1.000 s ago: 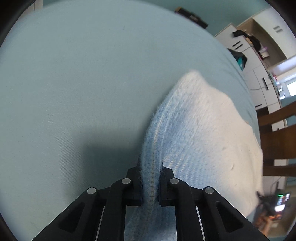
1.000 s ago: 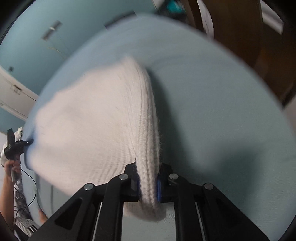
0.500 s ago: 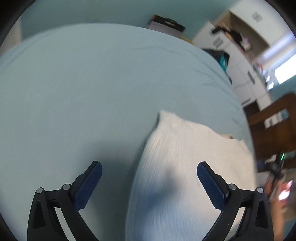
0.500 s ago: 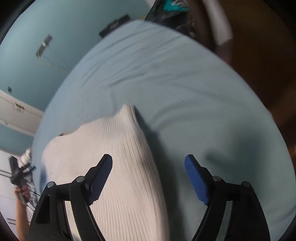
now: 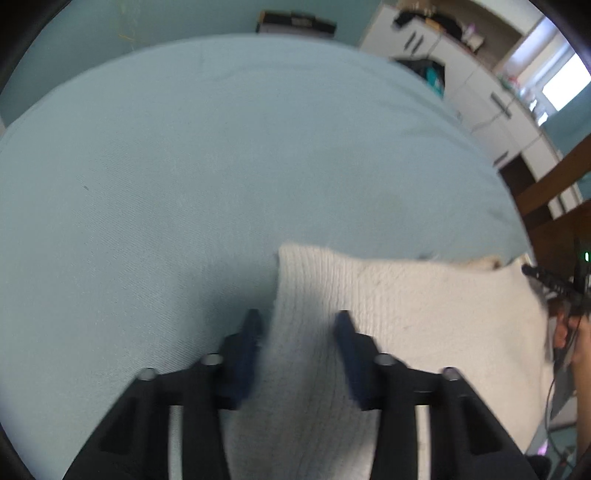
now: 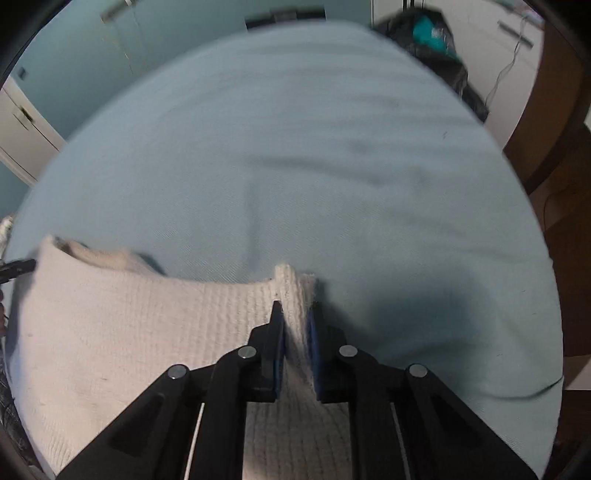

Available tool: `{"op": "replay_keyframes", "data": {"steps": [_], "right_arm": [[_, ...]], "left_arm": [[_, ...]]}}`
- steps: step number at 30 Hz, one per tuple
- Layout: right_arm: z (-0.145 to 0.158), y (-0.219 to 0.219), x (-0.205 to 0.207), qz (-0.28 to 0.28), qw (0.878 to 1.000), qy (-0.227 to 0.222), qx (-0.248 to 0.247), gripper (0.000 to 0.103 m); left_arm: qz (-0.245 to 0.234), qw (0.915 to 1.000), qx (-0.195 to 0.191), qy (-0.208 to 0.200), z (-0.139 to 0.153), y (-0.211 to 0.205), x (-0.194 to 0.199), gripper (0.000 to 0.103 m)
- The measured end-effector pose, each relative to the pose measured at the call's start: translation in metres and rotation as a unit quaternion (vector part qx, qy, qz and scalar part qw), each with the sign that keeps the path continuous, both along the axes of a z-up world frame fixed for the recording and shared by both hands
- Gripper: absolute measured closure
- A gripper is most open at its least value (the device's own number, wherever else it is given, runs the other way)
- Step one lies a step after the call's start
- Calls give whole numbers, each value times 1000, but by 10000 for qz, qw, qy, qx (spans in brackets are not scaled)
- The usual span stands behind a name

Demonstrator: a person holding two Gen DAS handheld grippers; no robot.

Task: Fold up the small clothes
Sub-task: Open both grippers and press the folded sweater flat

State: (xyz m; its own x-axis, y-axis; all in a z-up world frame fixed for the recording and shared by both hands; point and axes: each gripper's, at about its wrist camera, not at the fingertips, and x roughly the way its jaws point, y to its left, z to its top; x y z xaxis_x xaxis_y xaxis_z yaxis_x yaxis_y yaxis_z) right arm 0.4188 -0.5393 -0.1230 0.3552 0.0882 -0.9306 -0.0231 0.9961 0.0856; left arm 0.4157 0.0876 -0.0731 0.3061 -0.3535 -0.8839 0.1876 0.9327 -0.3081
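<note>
A white knitted garment lies folded on a pale blue bed sheet. In the left wrist view its left far corner sits between the jaws of my left gripper. Those jaws are closing, with a gap still showing beside the knit on each side. In the right wrist view the same garment spreads to the left. My right gripper is shut on its right far corner, and the pinched knit stands up in a small ridge between the blue pads. Both grippers point steeply down at the bed.
White cabinets and a dark wooden frame stand past the bed's right side. A hand with the other gripper shows at the right edge. A dark bag with a teal item sits beyond the sheet.
Both grippers let go of the fold they pinched, opened wide and moved back along the garment. The right has shut on a far corner; the left's jaws have narrowed around the other.
</note>
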Motion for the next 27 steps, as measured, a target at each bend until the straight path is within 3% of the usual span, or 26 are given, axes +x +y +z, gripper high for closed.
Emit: {"op": "replay_keyframes", "data": {"steps": [2, 5, 9, 11, 13, 15, 17, 20, 21, 22, 23, 25, 26, 27], "right_arm": [[21, 4, -16, 78, 9985, -536, -101, 97], [48, 6, -34, -108, 9944, -1048, -73, 98], [65, 22, -22, -207, 9895, -1425, -94, 98], [59, 24, -11, -354, 9888, -1431, -216, 98], [51, 20, -6, -440, 9894, -1353, -305, 98], [30, 23, 8, -506, 9913, -1069, -573, 98], [27, 11, 22, -560, 9918, -800, -819, 98], [-8, 9, 27, -520, 9937, -126, -980, 98], [-16, 12, 26, -412, 9934, -7, -1070, 97], [-12, 15, 23, -341, 9922, -194, -1180, 91], [-5, 16, 20, -346, 9924, -270, -1147, 86], [6, 11, 16, -537, 9953, -26, -809, 52], [19, 7, 10, -717, 9955, -81, -608, 52], [32, 4, 4, -881, 9945, -242, -516, 52]], "left_arm": [[22, 9994, -128, -325, 17, 7, -6, 93], [112, 9940, -455, -993, 47, 18, -13, 98], [949, 9836, -338, -1494, 69, 38, -7, 103], [1332, 9828, -393, -1221, 63, 50, 8, 103], [1346, 9870, -268, -841, 46, 54, 19, 103], [1188, 9911, -513, -316, 27, 52, 25, 103], [1043, 9895, -932, 360, 4, 51, 29, 103], [649, 9930, -866, 474, 2, 51, 19, 100], [564, 9948, -723, 452, 3, 50, 16, 99], [542, 9954, -631, 477, 4, 51, 14, 97], [528, 9955, -574, 529, 5, 47, 11, 89], [505, 9961, -572, 452, 16, 41, 8, 64], [519, 9964, -578, 352, 22, 37, 8, 28], [562, 9965, -607, 155, 33, 39, 2, 11]]}}
